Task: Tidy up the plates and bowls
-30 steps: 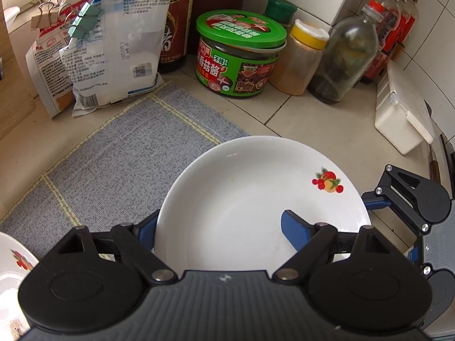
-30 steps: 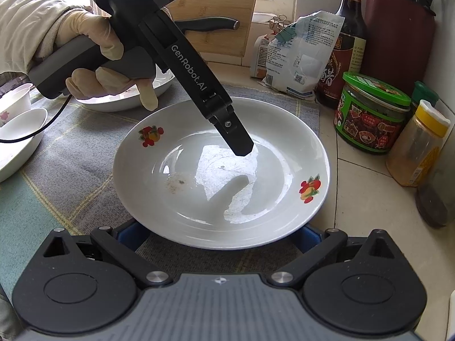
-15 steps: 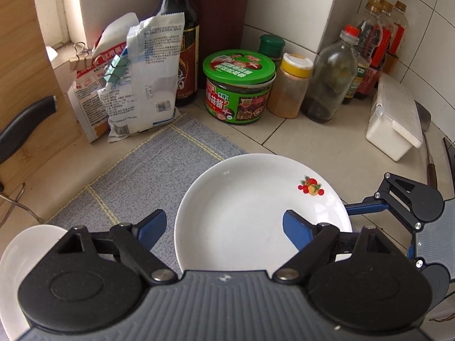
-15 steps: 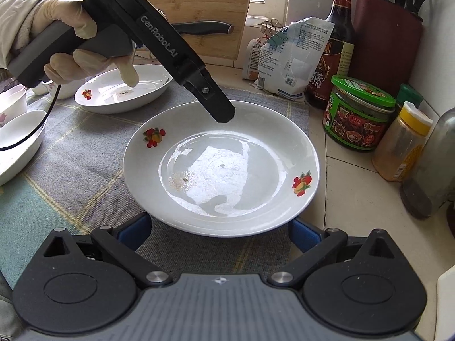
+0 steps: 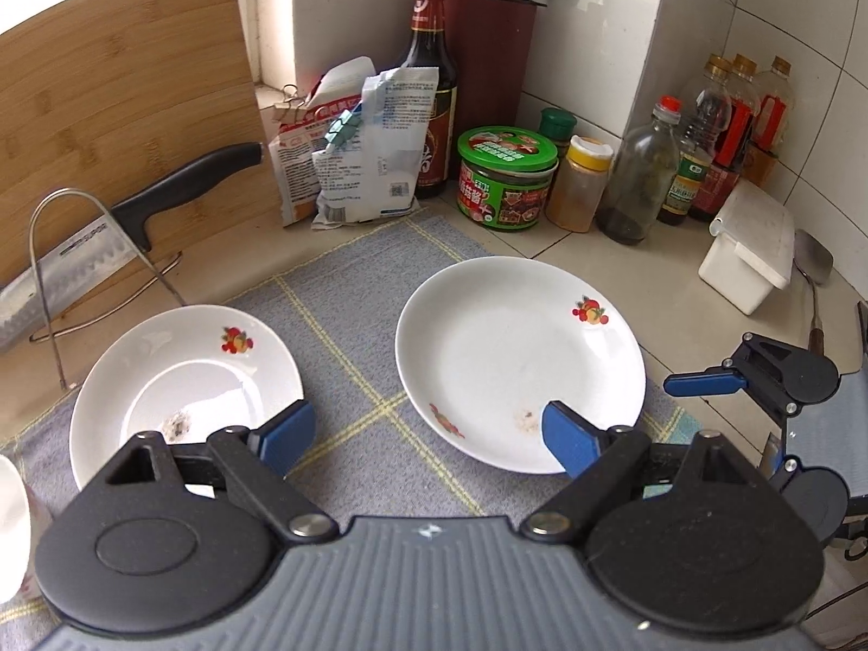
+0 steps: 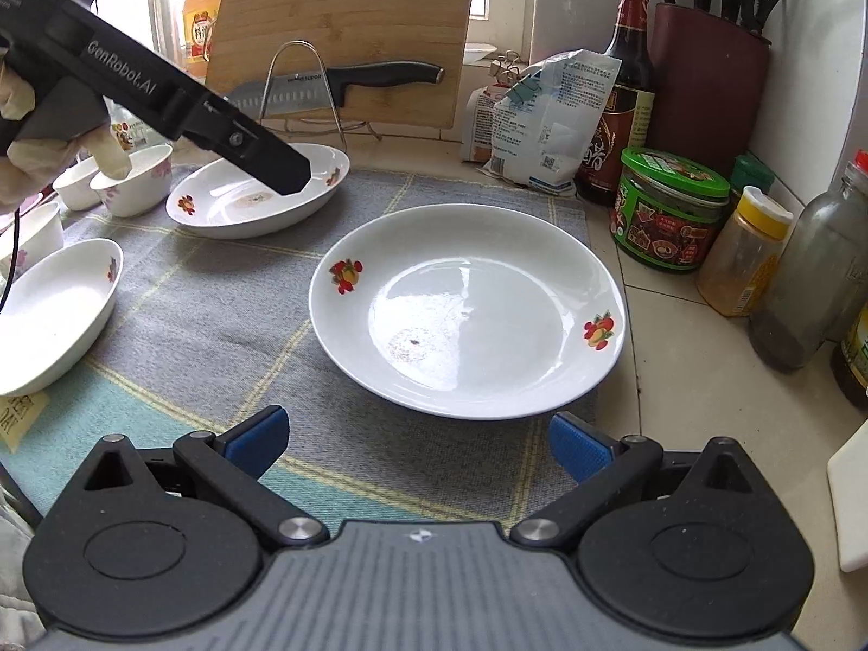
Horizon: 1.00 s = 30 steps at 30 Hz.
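A large white plate (image 5: 521,363) (image 6: 466,309) with fruit prints lies flat on the grey checked mat (image 6: 217,325). A second, soiled plate (image 5: 184,380) (image 6: 260,200) lies to its left. A white bowl (image 6: 49,309) and small flowered bowls (image 6: 135,179) stand further left. My left gripper (image 5: 428,434) (image 6: 293,176) is open and empty. It hangs above the mat between the two plates, held by a gloved hand (image 6: 32,163). My right gripper (image 6: 417,442) is open just short of the large plate's near rim, touching nothing.
A bamboo cutting board (image 6: 347,32) and a knife (image 5: 108,238) on a wire rack stand at the back left. Clipped packets (image 5: 369,152), a soy bottle (image 5: 428,87), a green-lidded jar (image 5: 504,179), spice jars, bottles and a white box (image 5: 754,249) line the tiled corner.
My left gripper has lifted off the large plate and drawn back to the left, bringing the second plate into view. My right gripper has backed away from the plate's rim. The plate stays on the mat.
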Each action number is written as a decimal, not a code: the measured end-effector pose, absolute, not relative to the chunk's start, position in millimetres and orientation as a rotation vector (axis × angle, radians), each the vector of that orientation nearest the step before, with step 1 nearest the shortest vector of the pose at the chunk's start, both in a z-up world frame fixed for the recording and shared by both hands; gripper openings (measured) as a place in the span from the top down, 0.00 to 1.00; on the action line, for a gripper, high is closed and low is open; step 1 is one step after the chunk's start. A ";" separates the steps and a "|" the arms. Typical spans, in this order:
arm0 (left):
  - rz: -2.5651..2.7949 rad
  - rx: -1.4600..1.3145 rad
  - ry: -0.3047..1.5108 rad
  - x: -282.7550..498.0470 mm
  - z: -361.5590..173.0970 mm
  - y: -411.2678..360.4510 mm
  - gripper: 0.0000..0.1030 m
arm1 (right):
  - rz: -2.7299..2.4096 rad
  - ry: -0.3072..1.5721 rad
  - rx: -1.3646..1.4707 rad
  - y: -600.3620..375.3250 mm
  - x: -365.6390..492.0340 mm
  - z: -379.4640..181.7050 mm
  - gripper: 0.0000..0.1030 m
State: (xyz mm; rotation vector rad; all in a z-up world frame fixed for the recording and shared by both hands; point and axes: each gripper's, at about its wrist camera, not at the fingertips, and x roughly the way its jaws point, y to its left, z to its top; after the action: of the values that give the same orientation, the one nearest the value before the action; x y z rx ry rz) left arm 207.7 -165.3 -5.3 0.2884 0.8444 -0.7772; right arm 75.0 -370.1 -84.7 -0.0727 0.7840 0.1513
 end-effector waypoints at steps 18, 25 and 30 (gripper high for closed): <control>-0.567 0.195 0.869 129.3 -24.5 -65.2 0.12 | 0.280 0.802 -0.004 -310.5 79.7 -91.0 0.00; -0.558 0.155 0.870 116.8 -29.2 -15.1 0.12 | 0.276 0.814 -0.017 -275.0 84.7 -86.0 0.00; -0.528 0.145 0.866 108.0 -31.8 27.4 0.12 | 0.288 0.824 -0.015 -246.9 88.3 -81.2 0.00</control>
State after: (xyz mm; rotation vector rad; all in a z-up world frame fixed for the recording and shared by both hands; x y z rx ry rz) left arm 108.0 27.4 -31.8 0.1446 0.8657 -0.5276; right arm 88.3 -246.9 -81.2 -0.0154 0.8241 0.2885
